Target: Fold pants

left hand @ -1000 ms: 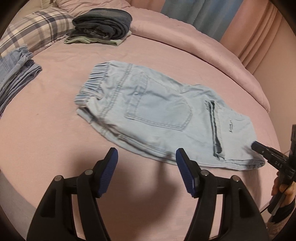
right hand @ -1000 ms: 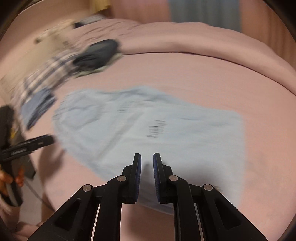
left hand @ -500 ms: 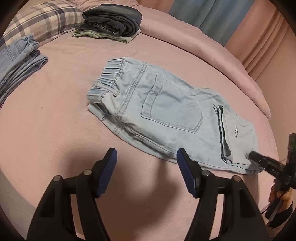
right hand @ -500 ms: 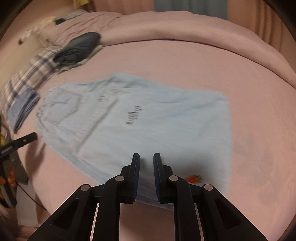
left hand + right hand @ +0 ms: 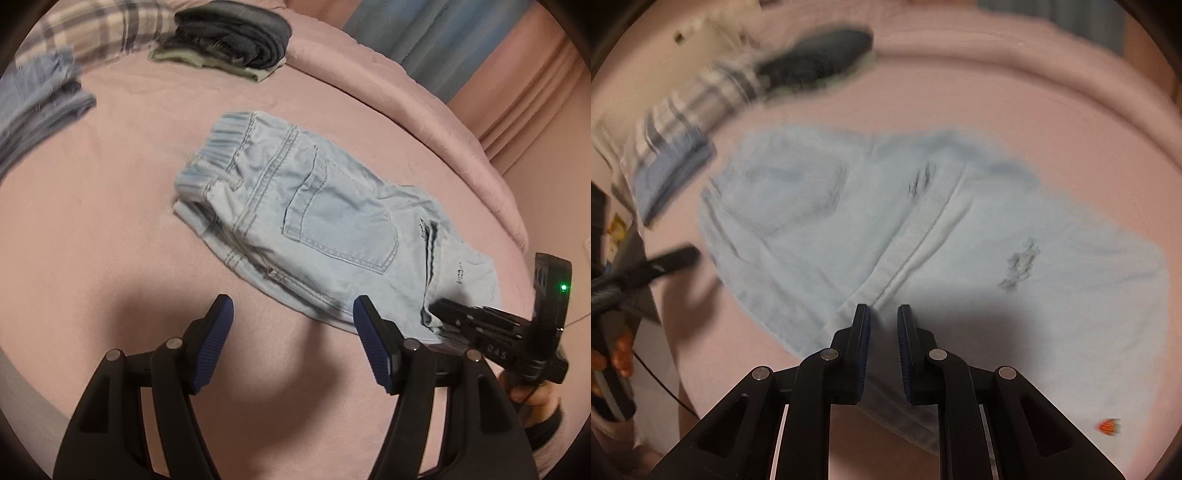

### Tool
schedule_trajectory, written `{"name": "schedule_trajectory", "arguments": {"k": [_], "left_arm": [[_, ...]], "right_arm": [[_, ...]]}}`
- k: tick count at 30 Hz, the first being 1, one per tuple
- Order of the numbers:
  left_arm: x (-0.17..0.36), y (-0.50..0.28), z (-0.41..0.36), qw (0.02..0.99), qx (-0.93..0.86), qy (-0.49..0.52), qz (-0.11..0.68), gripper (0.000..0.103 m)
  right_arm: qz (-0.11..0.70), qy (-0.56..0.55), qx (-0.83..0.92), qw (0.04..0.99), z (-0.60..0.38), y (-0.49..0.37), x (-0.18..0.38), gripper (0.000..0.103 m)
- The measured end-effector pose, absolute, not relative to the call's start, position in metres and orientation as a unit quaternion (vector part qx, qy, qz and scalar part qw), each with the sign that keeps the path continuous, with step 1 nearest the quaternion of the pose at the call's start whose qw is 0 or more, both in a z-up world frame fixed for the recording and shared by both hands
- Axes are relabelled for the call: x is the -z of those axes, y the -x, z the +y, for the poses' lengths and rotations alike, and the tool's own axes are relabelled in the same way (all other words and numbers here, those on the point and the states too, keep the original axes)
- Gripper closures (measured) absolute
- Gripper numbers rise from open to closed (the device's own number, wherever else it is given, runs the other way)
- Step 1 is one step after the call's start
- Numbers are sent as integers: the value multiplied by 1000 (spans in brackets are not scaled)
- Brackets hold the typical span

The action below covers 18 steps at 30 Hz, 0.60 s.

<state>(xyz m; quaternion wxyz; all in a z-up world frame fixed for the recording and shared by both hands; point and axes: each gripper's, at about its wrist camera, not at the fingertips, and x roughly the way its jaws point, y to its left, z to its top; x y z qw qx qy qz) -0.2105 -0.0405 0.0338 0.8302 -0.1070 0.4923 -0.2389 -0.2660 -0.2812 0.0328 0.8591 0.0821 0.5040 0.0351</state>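
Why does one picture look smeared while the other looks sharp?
Right wrist view: motion blur smears the light blue pants and the dark folded clothes; only the right hand-held gripper stays crisp. Left wrist view: mostly sharp, pants' stitching readable, slight blur at far left; fisheye curves the bed.

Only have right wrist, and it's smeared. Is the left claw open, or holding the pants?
Observer: The left claw is open and empty, over bare pink sheet just short of the light-blue jeans' near edge.
Operator: Where's my right claw on them?
Observer: The right claw has its tip at the near corner of the hem end. I cannot tell whether it grips cloth.
Operator: Which end is the waist?
Observer: The elastic waistband lies at the far-left end, with the back pocket facing up.
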Motion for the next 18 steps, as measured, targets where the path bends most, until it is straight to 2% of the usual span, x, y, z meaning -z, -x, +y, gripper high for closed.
{"name": "schedule_trajectory", "arguments": {"k": [4,10,18], "left_arm": [[-24,204,-21,800,252,186,512,35],[-9,190,-13,752,265,291,528,29],[-2,167,-14,737,255,359,512,29]], "right_arm": [[496,-87,-36,863,-277,270,-42,89],[468,-78,-56,878,-258,274,-51,89],[458,-89,-72,881,-252,274,-57,89]]}}
